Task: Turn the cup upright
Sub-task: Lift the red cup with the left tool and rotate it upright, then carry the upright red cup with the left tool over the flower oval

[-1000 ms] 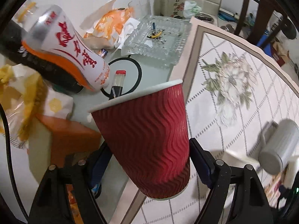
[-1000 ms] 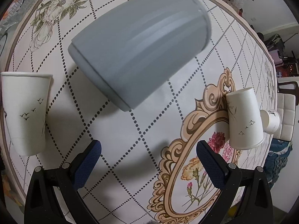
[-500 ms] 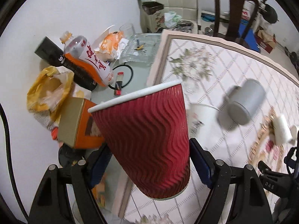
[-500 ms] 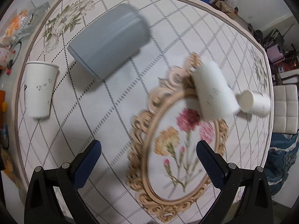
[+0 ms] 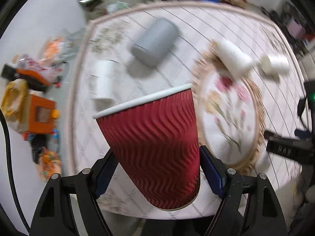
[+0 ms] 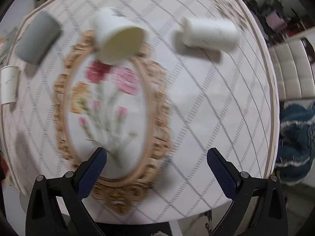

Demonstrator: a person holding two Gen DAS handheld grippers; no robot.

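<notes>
- Left wrist view: the left gripper (image 5: 157,169) has pulled back and up from the messy table edge — now most of the tablecloth (image 5: 226,45) shows. Its fingers (image 5: 211,168) stay squeezed on the red cup (image 5: 153,143), rim up and a bit tilted, in the air. I think it just needs setting down.
- Right wrist view: the right gripper (image 6: 156,169) has moved off the grey cup (image 6: 37,39) — its fingers are wide apart and hold nothing.
</notes>
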